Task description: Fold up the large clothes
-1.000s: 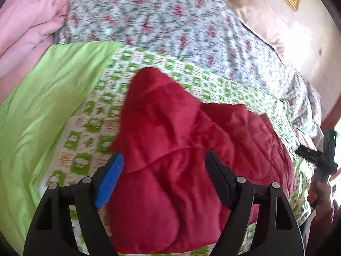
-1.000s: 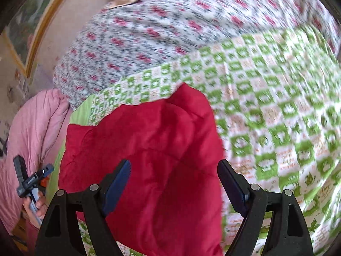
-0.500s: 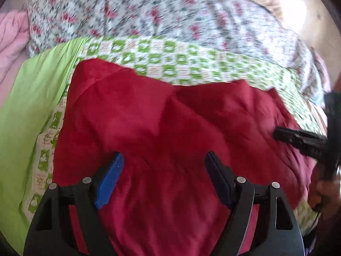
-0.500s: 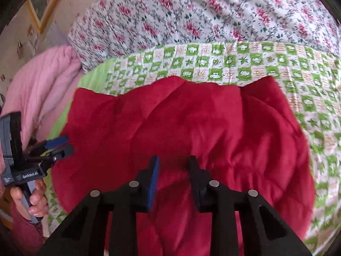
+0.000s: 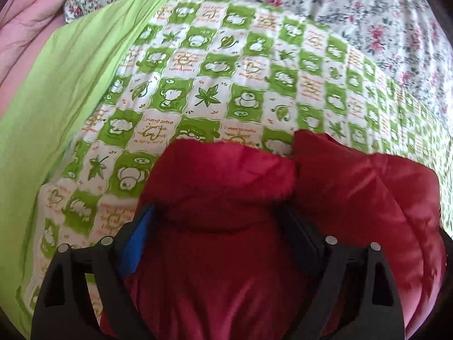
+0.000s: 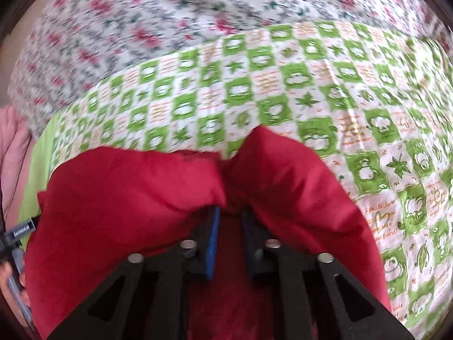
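A red padded garment (image 5: 226,170) lies bunched on a green-and-white checked quilt (image 5: 212,85). In the left wrist view my left gripper (image 5: 216,209) points steeply down into it. Its jaws are opening and stand wide, with a thick fold of the red garment bulging between the blue pad (image 5: 136,243) and the black one. In the right wrist view the red garment (image 6: 127,184) puffs up on both sides of my right gripper (image 6: 230,212). That gripper's jaws are closed on a pinch of the cloth, and the folds hide its fingertips.
A floral duvet (image 5: 339,0) is heaped behind the quilt, with a pink blanket (image 5: 22,28) and a lime green sheet (image 5: 56,85) to the left. A person's hand (image 6: 11,277) on the other tool shows at the left edge of the right wrist view.
Both grippers have come down onto the red garment. The right jaws went from wide to closed on the cloth. The garment, spread flatter before, now bunches up around the fingers.
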The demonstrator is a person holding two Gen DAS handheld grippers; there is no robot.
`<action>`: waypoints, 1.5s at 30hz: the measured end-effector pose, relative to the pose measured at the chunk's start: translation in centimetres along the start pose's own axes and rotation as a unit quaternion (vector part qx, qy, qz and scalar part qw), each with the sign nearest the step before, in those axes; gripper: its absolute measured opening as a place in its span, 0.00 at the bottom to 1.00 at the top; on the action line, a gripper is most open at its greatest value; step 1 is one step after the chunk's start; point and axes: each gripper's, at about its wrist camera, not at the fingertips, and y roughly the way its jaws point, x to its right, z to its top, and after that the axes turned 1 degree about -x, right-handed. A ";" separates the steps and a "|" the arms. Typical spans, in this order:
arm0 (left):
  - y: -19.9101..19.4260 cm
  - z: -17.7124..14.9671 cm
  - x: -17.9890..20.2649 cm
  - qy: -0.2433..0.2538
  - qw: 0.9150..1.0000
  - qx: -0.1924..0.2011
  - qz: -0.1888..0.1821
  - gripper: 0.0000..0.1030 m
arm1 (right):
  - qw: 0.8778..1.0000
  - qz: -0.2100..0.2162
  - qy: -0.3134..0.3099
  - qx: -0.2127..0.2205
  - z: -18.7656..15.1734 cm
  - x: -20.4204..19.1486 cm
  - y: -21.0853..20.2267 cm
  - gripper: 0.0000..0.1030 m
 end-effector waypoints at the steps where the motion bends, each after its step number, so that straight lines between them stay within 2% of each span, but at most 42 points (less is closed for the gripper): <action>1: 0.1 0.0 -0.2 -0.005 1.000 0.000 0.000 0.88 | 1.000 0.005 0.009 -0.004 0.1 0.4 0.3 0.00; 6: -0.6 -0.4 -1.6 -0.023 0.999 -0.003 -0.021 0.85 | 1.000 0.010 0.022 -0.009 0.0 0.8 0.2 0.00; 10: -4.0 -1.7 -3.6 -0.040 0.997 0.012 -0.061 0.85 | 0.998 0.029 0.050 -0.011 0.1 1.8 -0.9 0.00; 16: -11.0 -5.3 -4.2 -0.009 0.993 0.054 -0.102 0.85 | 0.999 0.025 0.032 0.009 -0.4 1.2 -3.9 0.09; 18: -12.4 -6.1 -3.5 0.004 0.992 0.064 -0.111 0.85 | 0.999 0.028 0.025 0.020 -0.7 0.8 -4.9 0.13; 22: -15.0 -8.3 -2.7 0.027 0.988 0.080 -0.127 0.85 | 0.999 0.043 0.016 0.030 -1.7 0.4 -7.3 0.16; 27: -16.3 -11.5 -1.8 0.054 0.986 0.079 -0.139 0.85 | 0.997 0.069 -0.011 0.034 -4.1 -0.6 -10.5 0.23; 33: -16.9 -15.2 -0.3 0.080 0.981 0.072 -0.161 0.85 | 0.993 0.105 -0.043 0.038 -8.3 -2.4 -14.0 0.25; 36: -17.0 -16.5 0.3 0.084 0.977 0.079 -0.179 0.77 | 0.991 0.111 -0.060 0.041 -10.4 -3.3 -15.3 0.25; 39: -16.3 -17.4 0.4 0.085 0.974 0.069 -0.196 0.77 | 0.991 0.105 -0.074 0.043 -12.2 -3.9 -16.0 0.26; 42: -15.4 -17.9 0.7 0.094 0.978 0.068 -0.173 0.77 | 0.990 0.095 -0.100 0.030 -13.3 -4.3 -15.6 0.30; 45: -14.6 -18.1 1.0 0.109 0.980 0.072 -0.151 0.77 | 0.992 0.073 -0.105 0.019 -14.1 -3.8 -14.8 0.30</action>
